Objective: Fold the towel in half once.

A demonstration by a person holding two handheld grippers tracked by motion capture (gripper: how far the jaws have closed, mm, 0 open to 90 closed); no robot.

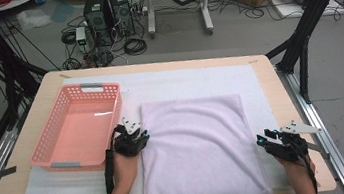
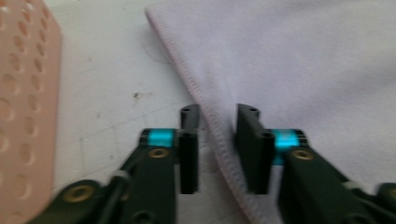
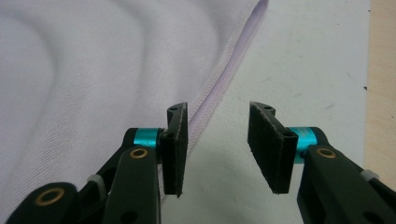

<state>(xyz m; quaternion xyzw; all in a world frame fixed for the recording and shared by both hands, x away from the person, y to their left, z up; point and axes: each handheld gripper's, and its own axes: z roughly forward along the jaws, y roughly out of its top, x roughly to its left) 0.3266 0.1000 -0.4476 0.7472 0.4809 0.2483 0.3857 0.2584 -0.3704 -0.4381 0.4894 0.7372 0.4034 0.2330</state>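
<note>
Towel [image 1: 199,146] flat on surface [image 1: 279,83], right of basket [image 1: 75,127]. Left gripper [image 1: 137,134] half open, hem between fingers, ungripped. Right gripper [image 1: 265,138] half open, empty, beside right hem. Straddle each hem fully, then pinch both together.

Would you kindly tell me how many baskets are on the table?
1: the pink basket sits at the table's left side, beside the lavender towel. Nothing suggests another is hidden.
</note>
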